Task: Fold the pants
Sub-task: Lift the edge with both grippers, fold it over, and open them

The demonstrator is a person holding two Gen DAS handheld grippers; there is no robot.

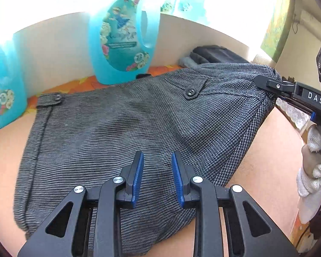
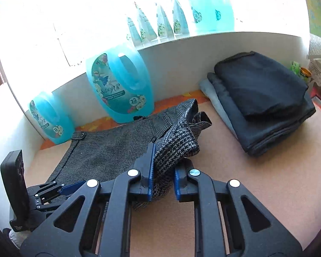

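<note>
Two translucent blue detergent jugs (image 2: 119, 87) are stood against the white wall at the left. The grey houndstooth woven pants (image 1: 122, 141) are spread on the tan tabletop (image 2: 246, 182), waistband toward the wall, long axis running from the wall toward the cameras, beneath the left gripper (image 1: 157, 165), whose fingers are held parted and empty. The raised right corner is pinched between the closed fingers of the right gripper (image 2: 163, 167), beside a stack of folded dark garments (image 2: 263, 102).

1. Setting: a home, a laundry corner by a bright window.
2. Large blue detergent jugs (image 2: 119, 87), two on the table (image 2: 267, 182).
3. Refill pouches (image 2: 158, 25) lined along the windowsill (image 2: 224, 35).
4. Stack of folded dark clothes (image 2: 265, 98).
5. Lace cloth (image 2: 319, 64) at far right.
6. Painting (image 1: 277, 27) on the wall.
</note>
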